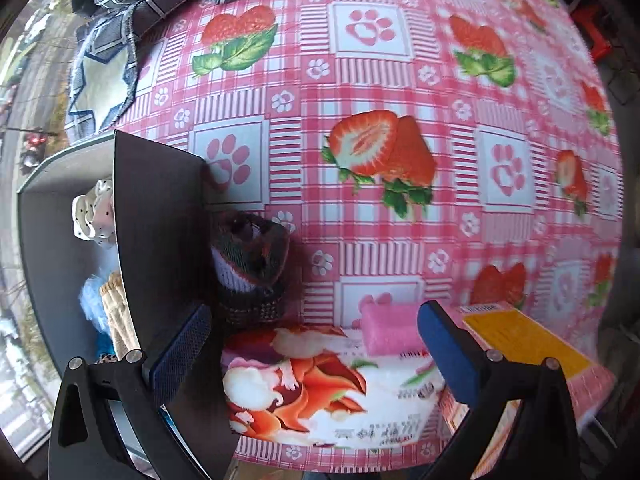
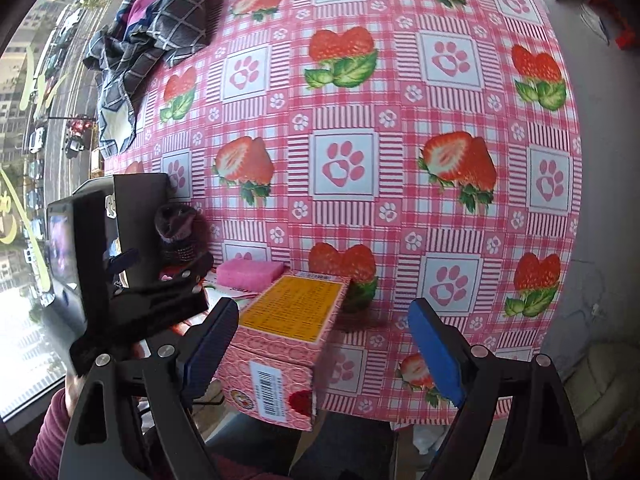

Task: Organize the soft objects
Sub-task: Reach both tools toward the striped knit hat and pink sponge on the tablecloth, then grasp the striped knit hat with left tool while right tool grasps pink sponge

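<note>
My left gripper [image 1: 314, 352] is open above a flower-printed soft pack [image 1: 320, 380] at the table's near edge. A pink sponge [image 1: 390, 330] lies on that pack, between my fingers. A dark knitted item [image 1: 252, 256] stands beside a dark storage box [image 1: 160, 240], which holds a spotted white soft item [image 1: 94, 216] and blue fluffy things [image 1: 94, 304]. My right gripper [image 2: 324, 348] is open, with a pink carton with a yellow top [image 2: 288, 320] between its fingers. The left gripper [image 2: 152, 292], sponge [image 2: 248, 272] and knitted item [image 2: 178, 232] also show in the right wrist view.
A pink strawberry and paw-print tablecloth [image 1: 400, 220] covers the table. A dark checked cloth [image 1: 160, 0] lies crumpled at the far left corner; it also shows in the right wrist view [image 2: 152, 32]. A window onto a street runs along the left. The table's near edge lies just below both grippers.
</note>
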Tool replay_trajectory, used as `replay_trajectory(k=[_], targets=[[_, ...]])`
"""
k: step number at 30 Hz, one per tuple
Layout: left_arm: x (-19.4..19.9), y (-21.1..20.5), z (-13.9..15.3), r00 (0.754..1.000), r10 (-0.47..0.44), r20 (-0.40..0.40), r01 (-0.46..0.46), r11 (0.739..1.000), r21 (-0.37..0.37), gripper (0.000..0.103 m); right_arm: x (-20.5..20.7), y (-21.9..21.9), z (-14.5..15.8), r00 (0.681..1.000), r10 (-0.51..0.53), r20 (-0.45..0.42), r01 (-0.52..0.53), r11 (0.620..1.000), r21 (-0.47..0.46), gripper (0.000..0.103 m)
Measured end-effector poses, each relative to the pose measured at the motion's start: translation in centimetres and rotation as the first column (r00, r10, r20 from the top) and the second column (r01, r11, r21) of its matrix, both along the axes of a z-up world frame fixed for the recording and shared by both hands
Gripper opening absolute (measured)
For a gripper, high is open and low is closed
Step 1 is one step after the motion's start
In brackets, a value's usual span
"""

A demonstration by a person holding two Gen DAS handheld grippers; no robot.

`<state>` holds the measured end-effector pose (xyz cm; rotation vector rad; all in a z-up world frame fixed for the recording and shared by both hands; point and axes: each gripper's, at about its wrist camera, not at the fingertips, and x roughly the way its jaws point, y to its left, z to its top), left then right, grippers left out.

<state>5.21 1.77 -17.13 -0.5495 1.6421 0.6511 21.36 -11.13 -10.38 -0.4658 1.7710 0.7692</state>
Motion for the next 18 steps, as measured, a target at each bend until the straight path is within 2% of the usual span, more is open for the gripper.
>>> replay_trajectory(k=[3, 6, 11, 15, 18], targets=[[0.8, 0.1, -1.4, 0.998, 0.023, -0.063, -0.021, 0.999, 0.038, 0.103, 0.8, -1.0, -0.4, 1.0, -0.018, -0.015, 0.018, 1.0, 0.001, 0.088], [0.9, 0.6, -2.9, 0.992, 0.068, -0.107, -0.065, 0.997, 0.034, 0.103, 1.4, -1.7, -0.7, 0.999, -0.034, -0.03, 0.034, 0.999, 0.007, 0.088], [0.2, 1.8, -5.2, 0.976, 0.17, -0.135, -0.177, 0.984, -0.038, 0.103, 2.2, -3.0, -1.4, 0.997, -0.058, -0.059, 0.059, 0.998, 0.015, 0.088], [0.5, 2.9, -5.6, 0.97, 0.225, -0.087, -0.233, 0.968, -0.09, 0.103, 2.7, -3.9, -2.0, 0.994, -0.078, -0.076, 0.079, 0.997, 0.015, 0.088], [1.9, 3.5, -5.0, 0.97, 0.243, 0.013, -0.238, 0.958, -0.158, 0.103, 3.0, -4.6, -2.2, 0.992, -0.099, -0.079, 0.1, 0.995, 0.011, 0.088]])
